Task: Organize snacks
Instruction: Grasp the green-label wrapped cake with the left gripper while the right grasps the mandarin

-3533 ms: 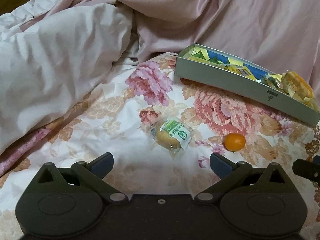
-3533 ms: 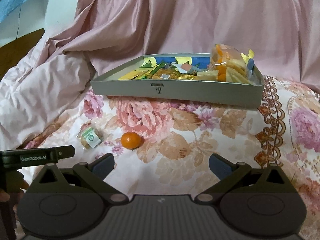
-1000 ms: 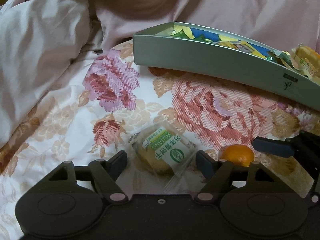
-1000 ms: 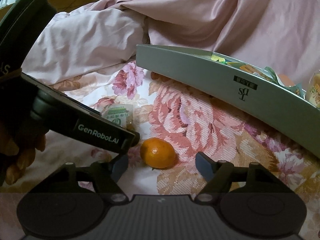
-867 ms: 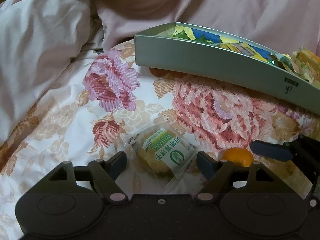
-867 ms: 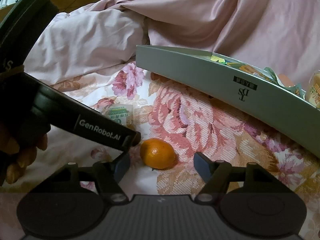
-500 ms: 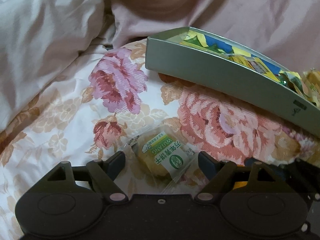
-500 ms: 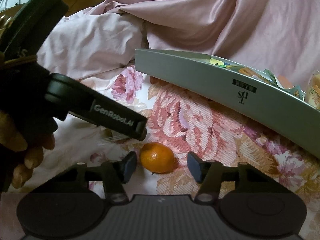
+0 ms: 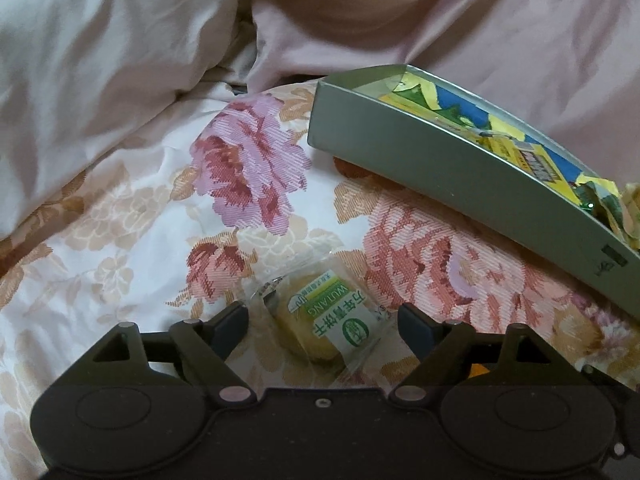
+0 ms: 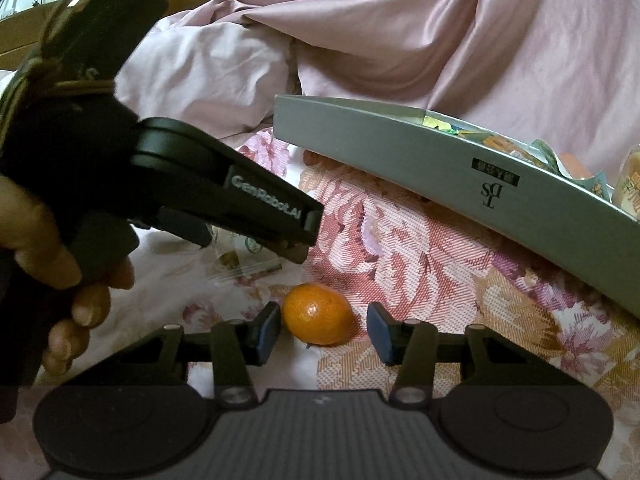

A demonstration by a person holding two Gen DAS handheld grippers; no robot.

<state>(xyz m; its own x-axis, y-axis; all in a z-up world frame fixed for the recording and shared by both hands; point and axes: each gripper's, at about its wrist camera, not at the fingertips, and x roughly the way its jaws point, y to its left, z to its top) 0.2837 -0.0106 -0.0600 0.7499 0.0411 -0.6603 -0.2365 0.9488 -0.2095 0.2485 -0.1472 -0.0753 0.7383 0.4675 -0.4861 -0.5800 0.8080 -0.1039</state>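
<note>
A wrapped biscuit (image 9: 324, 320) with a green-and-white label lies on the floral bedspread between the fingers of my left gripper (image 9: 322, 324), which is open around it. A small orange fruit (image 10: 318, 314) sits on the bedspread between the fingers of my right gripper (image 10: 322, 330). The jaws stand open, the left pad close to the fruit and the right pad a little apart. The grey snack box (image 9: 440, 172), full of yellow and blue packets, lies beyond to the right. In the right wrist view the grey snack box (image 10: 400, 160) shows its printed side wall.
The left gripper's black body (image 10: 224, 196) and the hand holding it (image 10: 60, 268) fill the left of the right wrist view, partly covering the biscuit wrapper (image 10: 240, 260). A rumpled pink quilt (image 9: 120, 60) rises behind and to the left.
My right gripper's fingers have narrowed around the orange fruit. My left gripper has edged forward so the biscuit lies deeper between its open fingers.
</note>
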